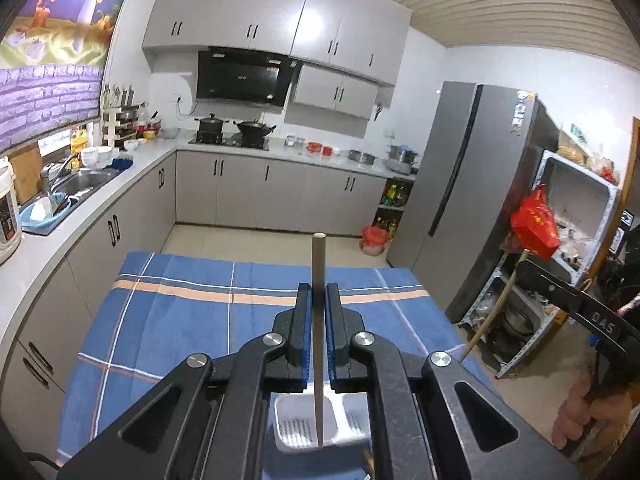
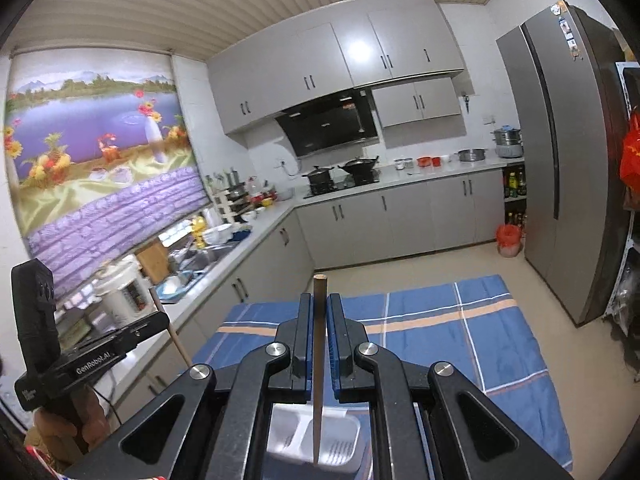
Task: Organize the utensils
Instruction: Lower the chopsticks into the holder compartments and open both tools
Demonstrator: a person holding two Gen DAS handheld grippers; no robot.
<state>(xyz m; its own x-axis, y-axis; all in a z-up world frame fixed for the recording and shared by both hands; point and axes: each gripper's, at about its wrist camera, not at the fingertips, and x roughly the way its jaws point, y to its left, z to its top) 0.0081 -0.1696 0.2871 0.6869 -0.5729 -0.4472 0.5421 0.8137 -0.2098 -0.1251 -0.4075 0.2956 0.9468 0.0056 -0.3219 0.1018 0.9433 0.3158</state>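
My left gripper (image 1: 318, 294) is shut on a wooden chopstick (image 1: 318, 280) that stands upright between the blue pads, its tip over a white slotted utensil basket (image 1: 296, 428) on the blue plaid tablecloth (image 1: 180, 320). My right gripper (image 2: 319, 304) is shut on a second chopstick (image 2: 319, 340), held upright over the same basket (image 2: 340, 444). The right gripper also shows at the right of the left wrist view (image 1: 520, 266) with its chopstick (image 1: 492, 316). The left gripper shows at the left of the right wrist view (image 2: 158, 322).
The table with the plaid cloth (image 2: 460, 340) stands in a kitchen. A counter with a sink (image 1: 80, 184) runs along the left, a stove (image 1: 232, 136) at the back, a grey fridge (image 1: 472, 200) and a cluttered shelf (image 1: 568, 220) at the right.
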